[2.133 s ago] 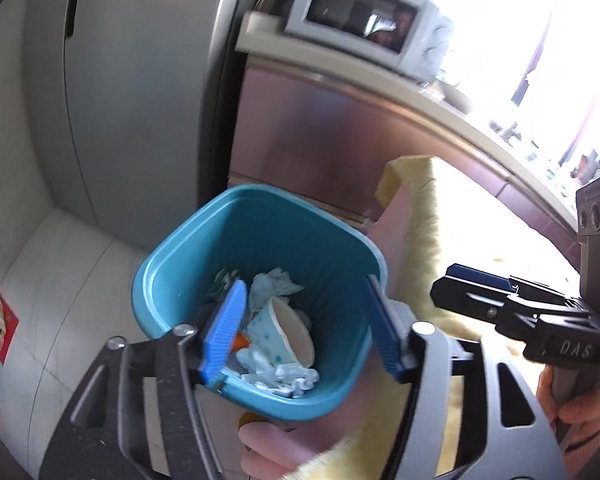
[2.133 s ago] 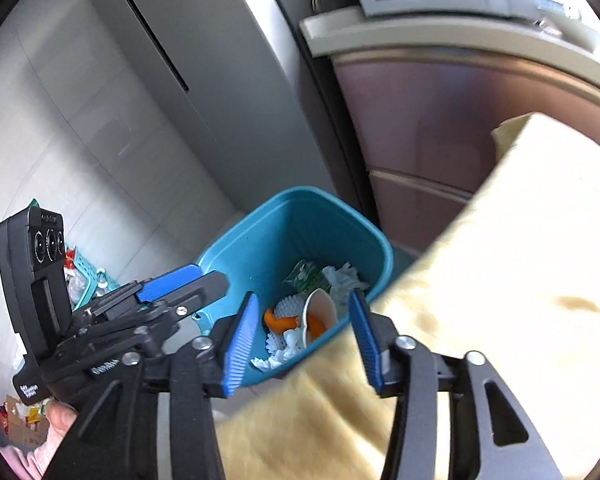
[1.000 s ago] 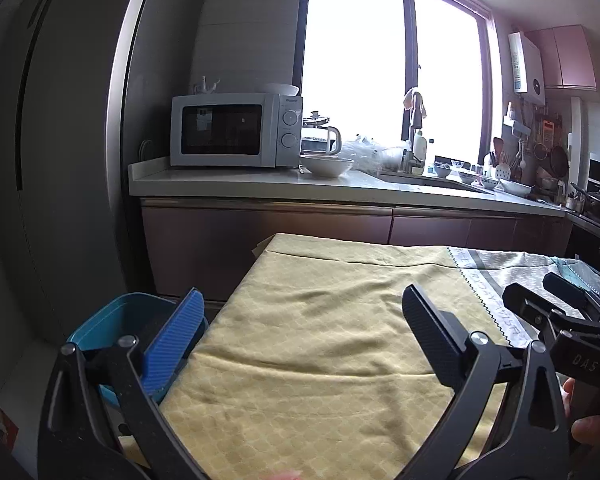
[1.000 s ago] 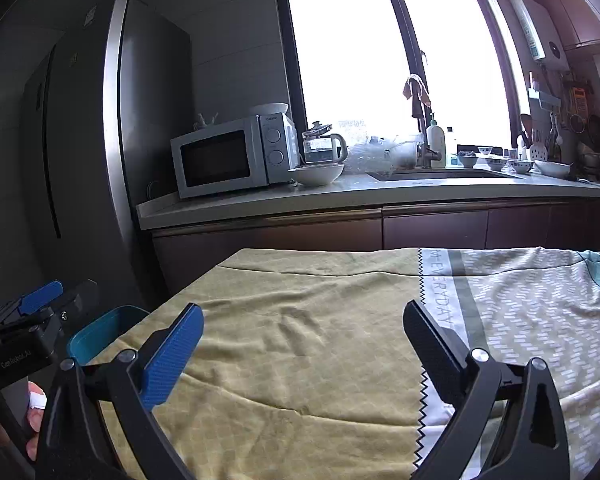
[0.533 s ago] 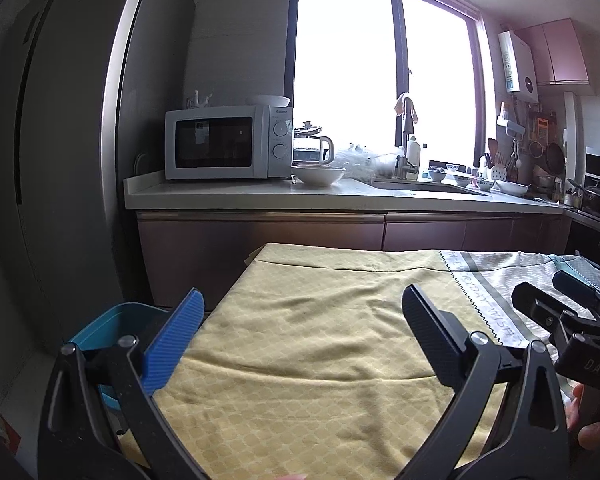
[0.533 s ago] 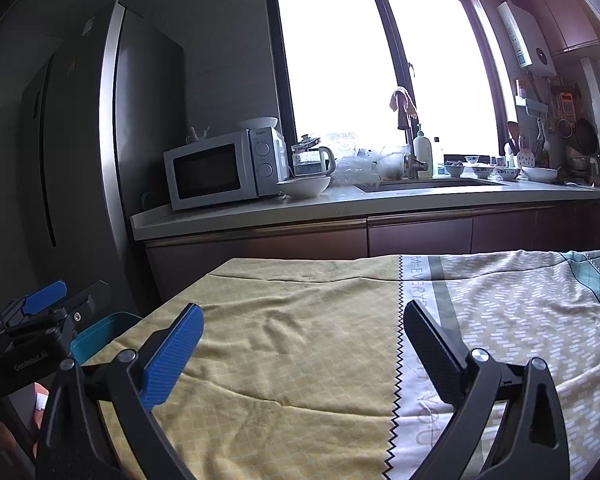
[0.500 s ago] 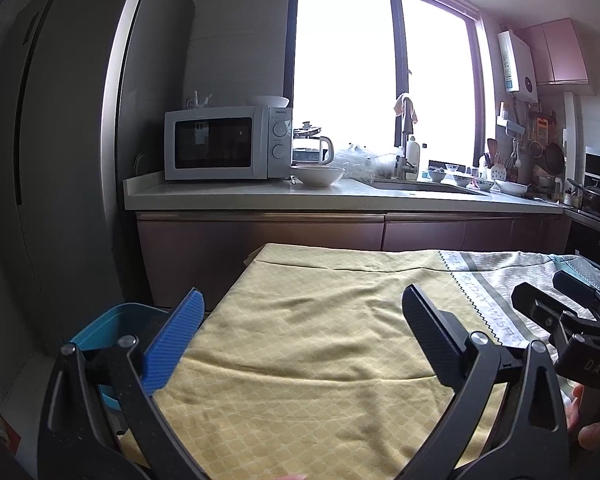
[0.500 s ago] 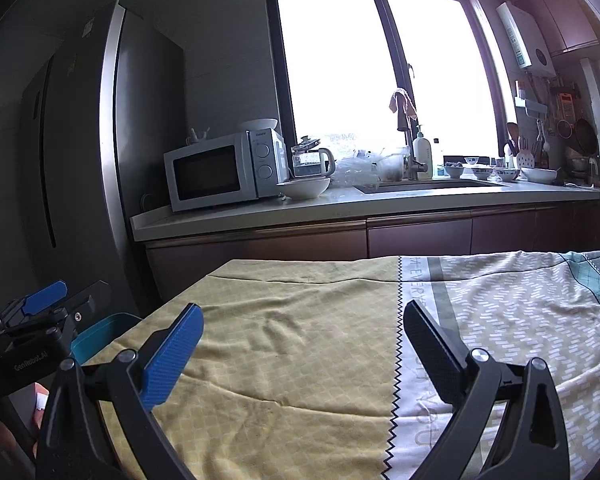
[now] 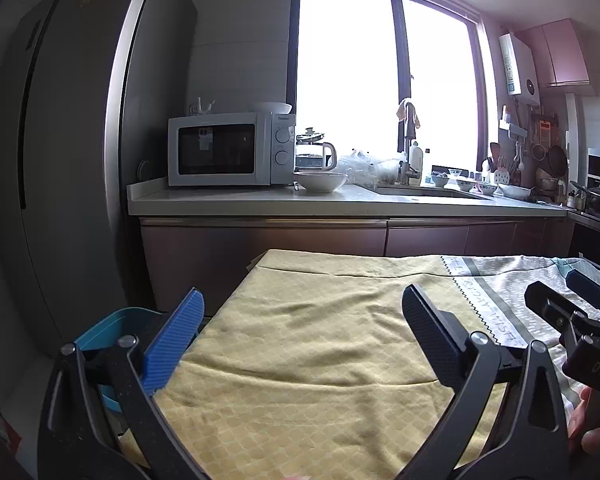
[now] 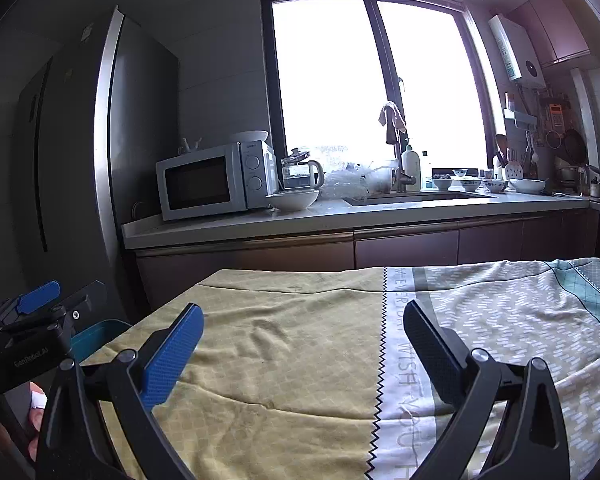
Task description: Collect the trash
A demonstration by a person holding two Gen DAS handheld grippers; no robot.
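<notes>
**Blue bin at the table's left edge, both grippers held released above the cloth**

The blue trash bin [image 9: 100, 330] is seen low at the left of both views, standing just beside the left edge of the cloth-covered table; only part of its rim and wall is shown, and its contents cannot be made out. In the right wrist view the same bin [image 10: 96, 334] is partly hidden behind the other gripper's body.

The left gripper [image 9: 302, 330] is held over the yellow part of the tablecloth [image 9: 300, 360], its fingers [image 9: 176, 344] spread wide and released, with nothing between them. The right gripper [image 10: 302, 340] is likewise held above the cloth with its fingers [image 10: 172, 360] spread apart and empty. Part of a hand [image 9: 592, 420] is seen at the lower right of the left wrist view, gripping the other tool's handle.

The tablecloth is shown as yellow on the left, with a white lettered band and a grey patterned section [image 10: 520, 320] to the right. No loose trash is seen on it.

Beyond the table, a kitchen worktop [image 9: 340, 200] is seen, on which a white microwave [image 9: 230, 150], a white bowl [image 9: 320, 181] and a glass kettle [image 9: 314, 152] are set. A tall grey refrigerator [image 9: 60, 160] stands at the left, and a bright window [image 9: 380, 80] fills the wall behind the sink.
</notes>
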